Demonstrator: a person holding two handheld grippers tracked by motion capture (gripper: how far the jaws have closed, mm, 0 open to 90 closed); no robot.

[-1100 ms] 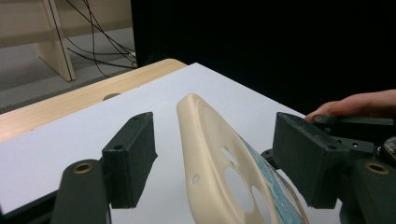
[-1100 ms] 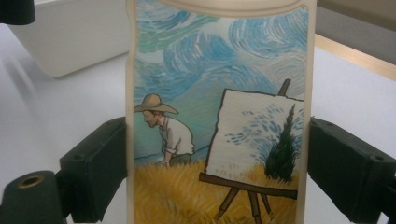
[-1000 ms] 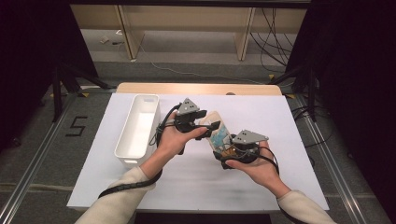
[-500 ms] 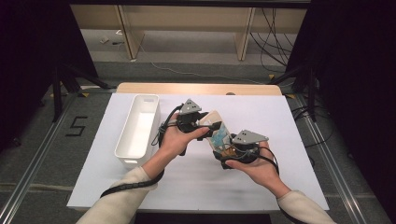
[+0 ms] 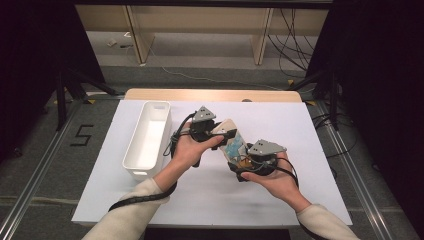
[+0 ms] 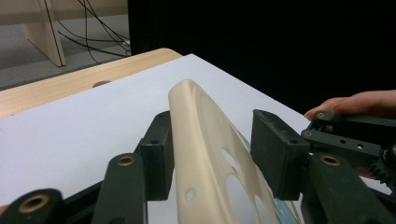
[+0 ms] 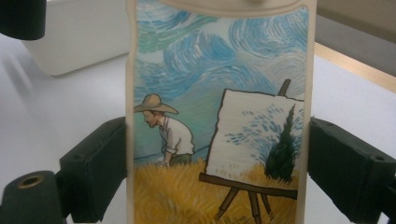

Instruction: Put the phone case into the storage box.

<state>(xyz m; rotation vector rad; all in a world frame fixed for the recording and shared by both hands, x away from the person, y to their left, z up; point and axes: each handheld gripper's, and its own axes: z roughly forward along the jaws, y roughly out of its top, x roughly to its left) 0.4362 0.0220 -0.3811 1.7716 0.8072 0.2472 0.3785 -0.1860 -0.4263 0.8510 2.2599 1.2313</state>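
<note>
A phone case [image 5: 233, 146] is held over the middle of the table between both hands. Its painted face [image 7: 217, 116] shows a man in a straw hat and an easel under a blue swirling sky. My right gripper [image 7: 217, 168] is shut on its two long cream edges. A cream shell [image 6: 205, 140] with round holes rises from the case's far end. My left gripper [image 6: 210, 149] straddles this shell and its jaws have just been closing. One pad [image 6: 159, 158] touches the shell, the other pad [image 6: 275, 149] stands a little off it. In the high view the left gripper [image 5: 220, 134] is up left of the right gripper [image 5: 239, 159].
A long white bin [image 5: 147, 140] stands at the left on the white table cover [image 5: 295, 125]. A wooden table edge [image 5: 210, 95] runs along the back, with cables on the floor beyond. Dark frames stand at both sides.
The left gripper's jaws have drawn closer around the cream shell. Both hands and the case have stayed where they were.
</note>
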